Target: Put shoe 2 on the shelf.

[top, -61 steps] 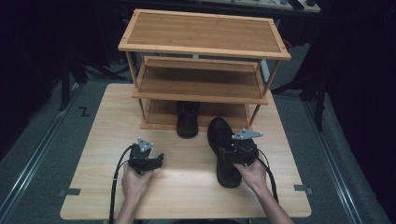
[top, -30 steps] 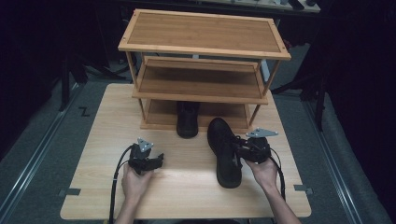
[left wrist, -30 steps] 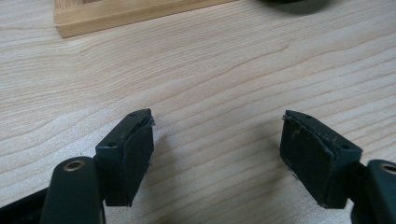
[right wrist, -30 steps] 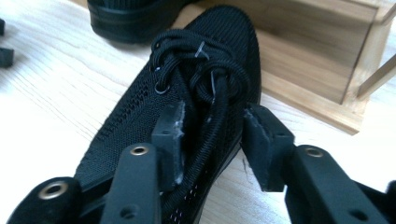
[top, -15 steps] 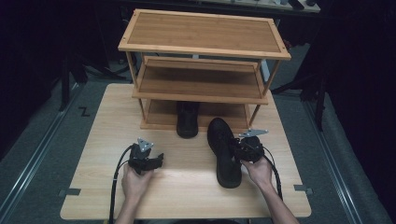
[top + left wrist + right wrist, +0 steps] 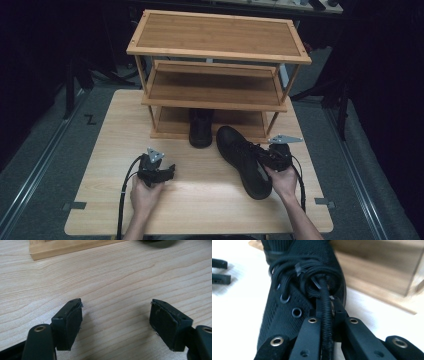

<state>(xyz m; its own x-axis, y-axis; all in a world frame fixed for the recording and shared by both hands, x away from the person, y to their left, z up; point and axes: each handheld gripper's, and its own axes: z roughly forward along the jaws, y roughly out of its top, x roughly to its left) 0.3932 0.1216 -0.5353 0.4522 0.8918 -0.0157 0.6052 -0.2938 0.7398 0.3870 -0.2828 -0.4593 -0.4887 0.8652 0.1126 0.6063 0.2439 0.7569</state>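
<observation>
Dark room, pale wooden table (image 6: 200, 200). Left gripper (image 6: 159, 173) rests empty, jaws wide. Right gripper (image 6: 325, 315) pinches a lace of the black mesh shoe (image 6: 245, 160) lying before the shoe rack (image 6: 217, 52): soft, light upper; the collar looks firmer. Second shoe (image 6: 201, 127) sits half-hidden underneath.

1. The high view is dim, its surroundings almost black; a bright patch glares on the worktop (image 6: 210, 192) near the front.
2. In the right gripper view the worktop washes out white, and the wooden rack (image 6: 384, 270) behind blurs.
</observation>
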